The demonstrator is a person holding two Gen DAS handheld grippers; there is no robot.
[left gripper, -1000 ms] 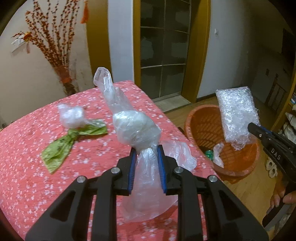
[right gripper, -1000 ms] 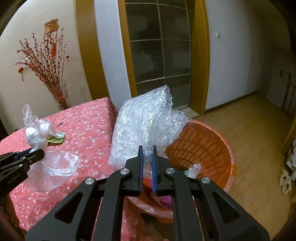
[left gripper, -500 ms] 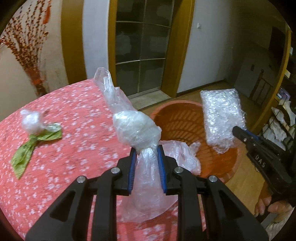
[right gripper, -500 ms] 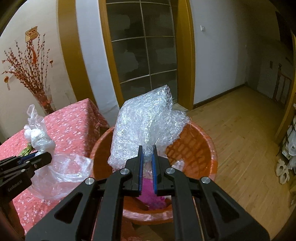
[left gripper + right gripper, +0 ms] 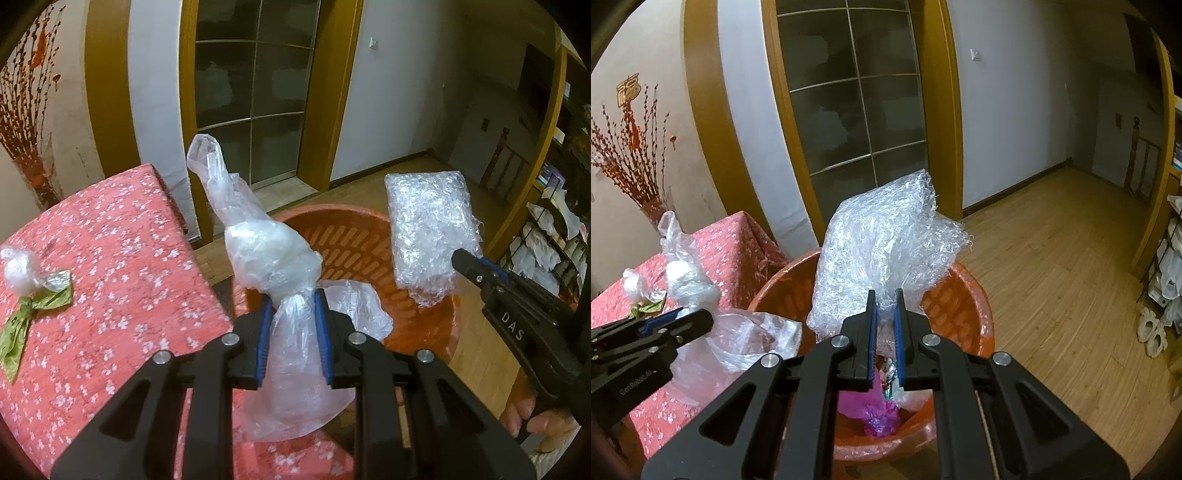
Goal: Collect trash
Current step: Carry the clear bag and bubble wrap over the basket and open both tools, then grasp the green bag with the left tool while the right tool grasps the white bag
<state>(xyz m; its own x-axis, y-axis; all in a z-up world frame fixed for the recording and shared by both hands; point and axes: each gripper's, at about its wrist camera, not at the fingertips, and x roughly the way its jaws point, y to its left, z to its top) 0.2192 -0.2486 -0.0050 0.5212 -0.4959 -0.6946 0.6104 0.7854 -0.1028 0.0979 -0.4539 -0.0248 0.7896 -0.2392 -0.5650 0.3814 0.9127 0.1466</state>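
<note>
The left tool [image 5: 293,302] pinches a soft, light clear plastic bag [image 5: 273,254] at its thin twisted neck, the best place to hold it; its jaws have just opened a little. The right tool [image 5: 885,308] is pressed together on crinkly bubble wrap [image 5: 882,251]. Both hang over the orange basket [image 5: 975,295], which holds purple plastic [image 5: 871,410] and other scraps.

The tabletop [image 5: 110,258] wears a pink-red cloth strewn with small white blossoms. The basket [image 5: 975,310] is orange with slotted walls. The bag [image 5: 269,254] is clear and milky, the bubble wrap [image 5: 428,229] silvery clear. A green wrapper [image 5: 22,321] lies on the cloth. The tongs [image 5: 291,328] are black with blue pads. Magenta plastic [image 5: 871,406] shows inside the basket.
</note>
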